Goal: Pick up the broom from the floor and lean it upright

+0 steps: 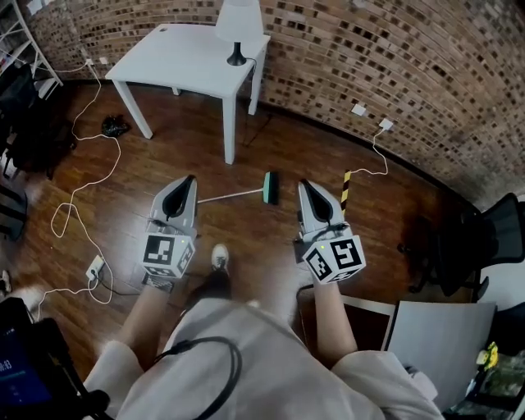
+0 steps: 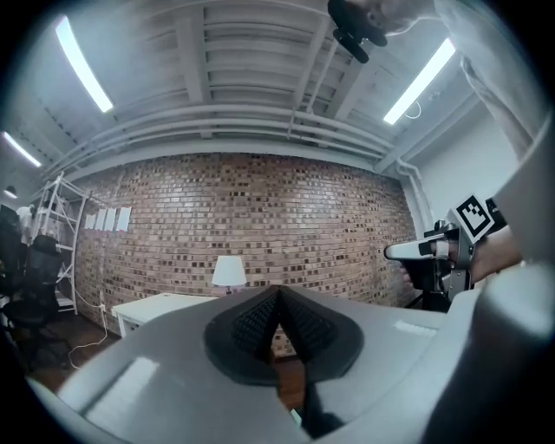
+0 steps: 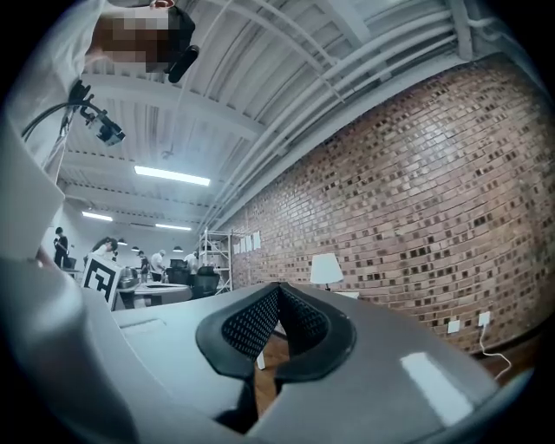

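Note:
The broom (image 1: 246, 194) lies flat on the wooden floor ahead of me, its thin pale handle running left and its teal-and-black head (image 1: 270, 187) at the right end. My left gripper (image 1: 189, 180) is held level above the floor, its tip over the handle's left end, jaws shut with nothing between them. My right gripper (image 1: 305, 186) is level too, just right of the broom head, shut and empty. In the left gripper view the left gripper (image 2: 277, 299) points at the brick wall (image 2: 260, 225). The right gripper view shows the right gripper (image 3: 277, 290) closed tip to tip.
A white table (image 1: 193, 61) with a lamp (image 1: 238, 25) stands by the brick wall beyond the broom. Cables (image 1: 78, 193) trail over the floor at left. A yellow-black striped bar (image 1: 345, 190) lies right of the right gripper. An office chair (image 1: 467, 246) and a grey board (image 1: 439, 344) are at right.

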The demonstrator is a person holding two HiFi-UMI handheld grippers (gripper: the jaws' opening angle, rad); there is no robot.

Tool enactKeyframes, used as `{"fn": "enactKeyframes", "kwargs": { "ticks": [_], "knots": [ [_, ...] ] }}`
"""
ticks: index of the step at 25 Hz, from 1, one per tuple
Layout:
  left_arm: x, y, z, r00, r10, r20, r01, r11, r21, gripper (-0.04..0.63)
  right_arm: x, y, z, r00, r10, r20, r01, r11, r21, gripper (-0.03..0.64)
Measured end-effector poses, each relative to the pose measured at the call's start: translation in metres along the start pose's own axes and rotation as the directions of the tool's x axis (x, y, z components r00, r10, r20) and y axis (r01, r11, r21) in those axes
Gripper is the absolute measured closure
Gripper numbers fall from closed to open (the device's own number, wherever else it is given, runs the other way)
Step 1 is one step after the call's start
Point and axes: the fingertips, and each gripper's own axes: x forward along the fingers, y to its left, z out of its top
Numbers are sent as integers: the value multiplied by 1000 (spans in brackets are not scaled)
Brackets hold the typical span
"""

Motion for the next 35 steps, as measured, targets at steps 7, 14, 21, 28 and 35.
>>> {"fn": "enactKeyframes", "kwargs": {
  "ticks": [7, 14, 21, 28, 35],
  "knots": [
    [66, 43, -3, 1000, -28, -6, 28, 1000, 0, 594, 74, -22, 2, 1000, -9, 6, 9, 1000, 13, 604],
    [108, 77, -11, 999, -49, -13, 49, 999, -7, 594, 130, -35, -2, 999, -25, -28, 25, 1000, -7, 604],
    [142, 109, -13, 996, -84, -10, 84, 996, 4, 594, 185, -32, -7, 999, -24, -32, 24, 1000, -12, 603],
    [162, 126, -17, 993, -120, -12, 120, 993, 13, 594, 213, -32, -13, 998, -34, -48, 33, 999, -25, 603],
    [172, 136, -30, 996, -84, -28, 84, 996, -19, 594, 226, -39, -18, 998, -18, -62, 17, 1000, -24, 603]
  ]
}}
